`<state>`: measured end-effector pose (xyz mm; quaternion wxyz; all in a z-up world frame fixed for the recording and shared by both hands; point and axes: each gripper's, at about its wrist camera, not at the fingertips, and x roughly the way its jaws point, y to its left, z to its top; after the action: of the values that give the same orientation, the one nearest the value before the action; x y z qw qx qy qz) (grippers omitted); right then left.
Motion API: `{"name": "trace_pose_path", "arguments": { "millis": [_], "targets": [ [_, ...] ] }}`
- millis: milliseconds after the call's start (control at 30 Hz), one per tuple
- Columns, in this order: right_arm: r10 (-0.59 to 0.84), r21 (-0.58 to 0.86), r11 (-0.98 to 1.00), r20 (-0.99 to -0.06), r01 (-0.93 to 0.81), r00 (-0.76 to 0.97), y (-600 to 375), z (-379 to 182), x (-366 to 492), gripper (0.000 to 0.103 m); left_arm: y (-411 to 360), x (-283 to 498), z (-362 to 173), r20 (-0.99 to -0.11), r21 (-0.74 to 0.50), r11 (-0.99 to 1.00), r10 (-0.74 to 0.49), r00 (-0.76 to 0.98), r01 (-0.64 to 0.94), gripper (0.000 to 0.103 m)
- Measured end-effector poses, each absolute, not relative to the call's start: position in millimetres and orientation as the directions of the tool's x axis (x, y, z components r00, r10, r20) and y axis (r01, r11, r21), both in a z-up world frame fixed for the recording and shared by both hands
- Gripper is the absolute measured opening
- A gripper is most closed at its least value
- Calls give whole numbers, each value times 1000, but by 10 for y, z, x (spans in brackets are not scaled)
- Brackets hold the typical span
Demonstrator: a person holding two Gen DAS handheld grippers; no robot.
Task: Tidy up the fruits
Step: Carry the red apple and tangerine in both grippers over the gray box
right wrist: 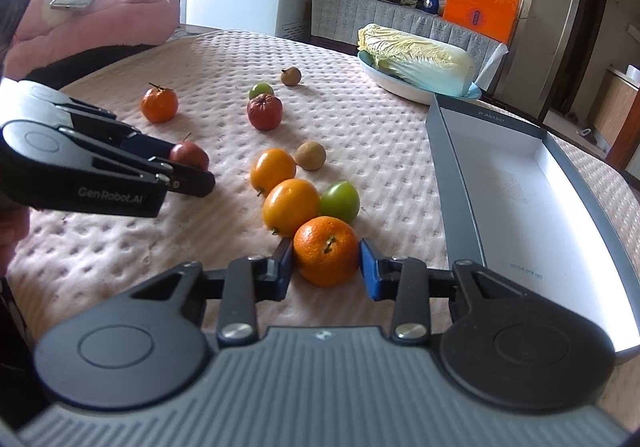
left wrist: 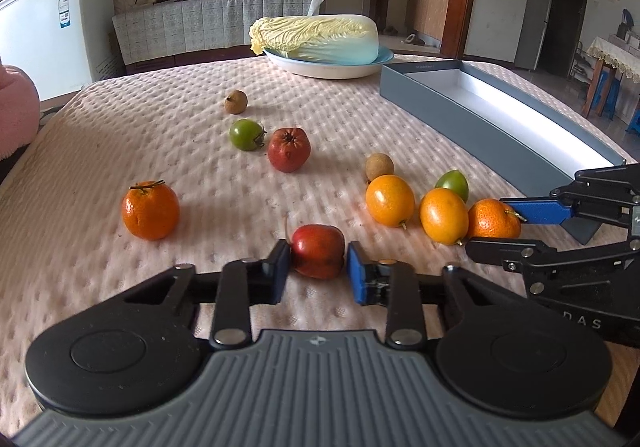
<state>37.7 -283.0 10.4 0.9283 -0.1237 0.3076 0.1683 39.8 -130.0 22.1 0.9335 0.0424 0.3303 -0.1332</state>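
Fruits lie scattered on a pink quilted tabletop (left wrist: 120, 135). My left gripper (left wrist: 318, 267) is shut on a small red fruit (left wrist: 318, 249) resting on the cloth; the right wrist view shows the same red fruit (right wrist: 190, 155) pinched by the left gripper (right wrist: 194, 169). My right gripper (right wrist: 326, 267) is shut on a mandarin (right wrist: 326, 255), its blue pads touching both sides. That mandarin (left wrist: 494, 219) sits beside two smooth orange fruits (left wrist: 444, 215) and a green fruit (right wrist: 340, 201). An open grey box (right wrist: 452, 183) with a white inside lies to the right.
Another mandarin (left wrist: 150, 211), a red fruit (left wrist: 289, 149), a green fruit (left wrist: 246, 134) and two brown longans (left wrist: 236, 102) lie farther out. A napa cabbage (left wrist: 320, 35) on a plate (left wrist: 328, 69) stands at the back. A pink plush (right wrist: 92, 19) holding a phone sits far left.
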Motion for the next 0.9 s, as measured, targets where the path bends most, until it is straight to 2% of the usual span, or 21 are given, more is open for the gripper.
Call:
{"name": "trace_pose_path", "arguments": {
  "millis": [333, 900],
  "targets": [
    [262, -104, 911, -599, -398, 756, -2867, 208, 323, 38, -1375, 389, 306, -641, 6, 970, -182, 745, 242, 33],
    [313, -43, 918, -534, -395, 786, -3171, 530, 142, 38, -1662, 336, 687, -602, 14, 973, -177, 779, 232, 33]
  ]
}}
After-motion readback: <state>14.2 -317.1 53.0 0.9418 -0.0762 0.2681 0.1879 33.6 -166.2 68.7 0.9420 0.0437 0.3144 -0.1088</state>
